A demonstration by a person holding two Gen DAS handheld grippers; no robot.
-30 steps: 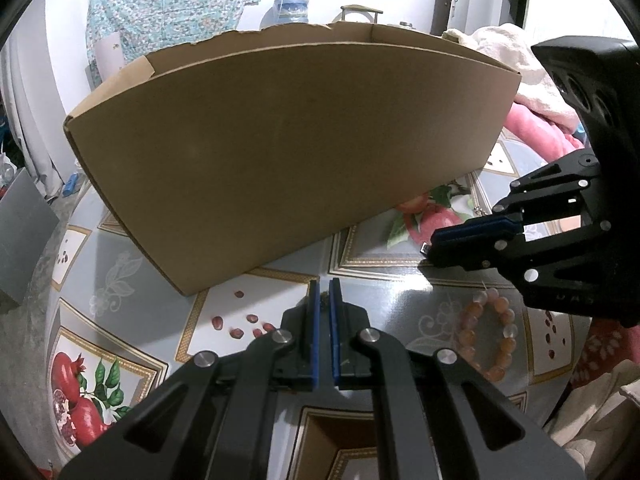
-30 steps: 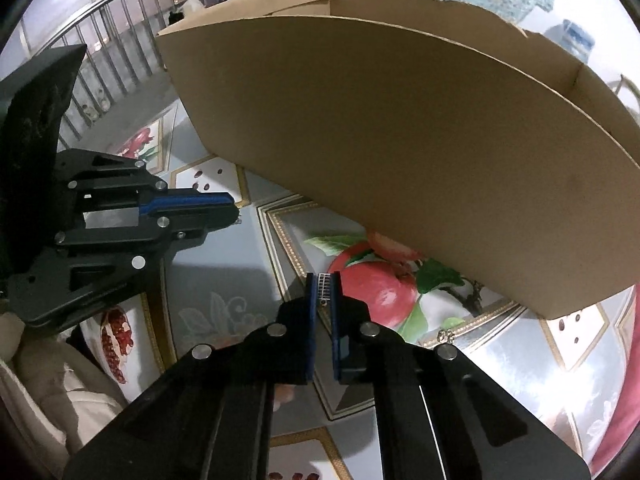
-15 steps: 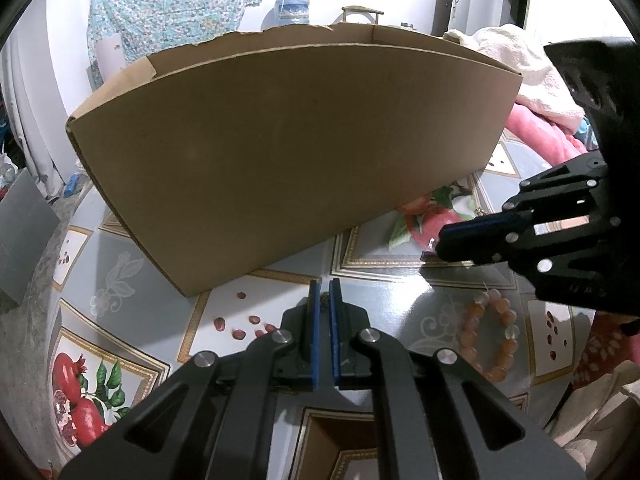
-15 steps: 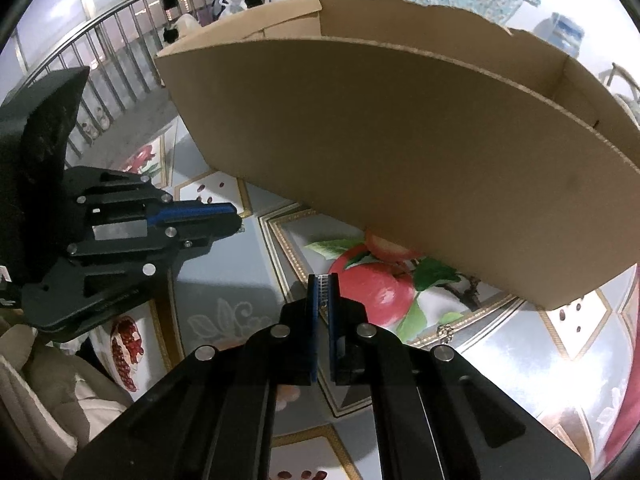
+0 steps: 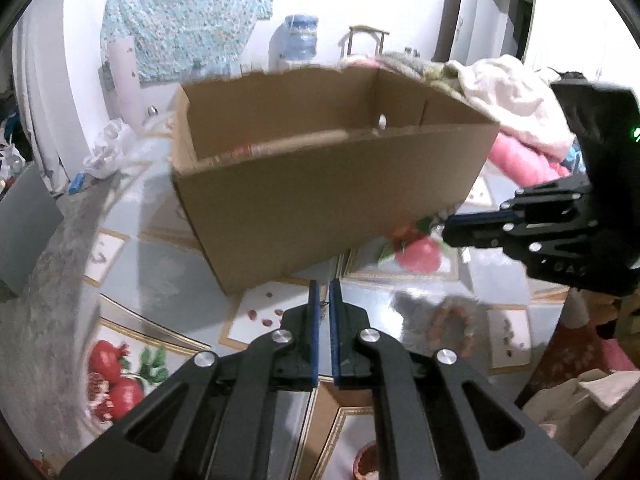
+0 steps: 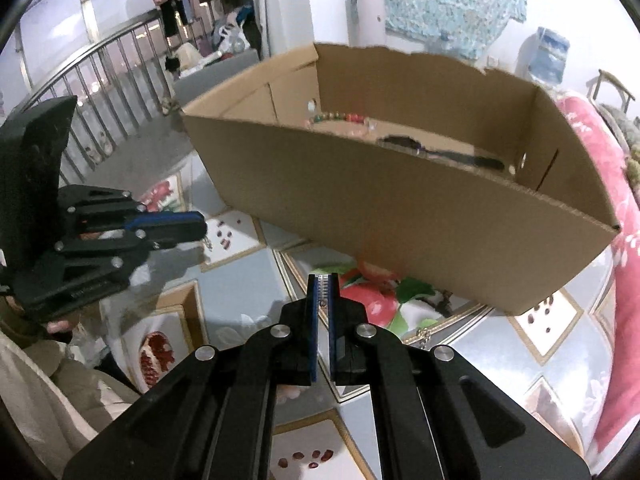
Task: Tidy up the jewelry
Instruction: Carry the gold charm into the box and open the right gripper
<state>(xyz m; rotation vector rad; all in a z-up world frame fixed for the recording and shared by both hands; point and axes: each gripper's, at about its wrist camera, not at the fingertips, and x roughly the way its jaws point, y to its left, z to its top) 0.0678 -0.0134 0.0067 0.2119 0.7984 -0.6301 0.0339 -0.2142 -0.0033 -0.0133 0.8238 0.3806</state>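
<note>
Cardboard box (image 6: 400, 216) holds a beaded bracelet (image 6: 340, 117); no legible writing. Right gripper (image 6: 324, 280) clamps a silver chain (image 6: 323, 290). Left gripper (image 5: 324, 286) pinched together.

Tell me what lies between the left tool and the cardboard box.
Nothing but bare tablecloth with printed red seeds separates the left tool from the cardboard box, per the left wrist view.

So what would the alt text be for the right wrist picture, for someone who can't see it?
A black two-finger gripper pinches a small silvery chain piece in front of an open cardboard box that already holds a colourful bead string. A second gripper sits at left, over a fruit-patterned tablecloth.
</note>
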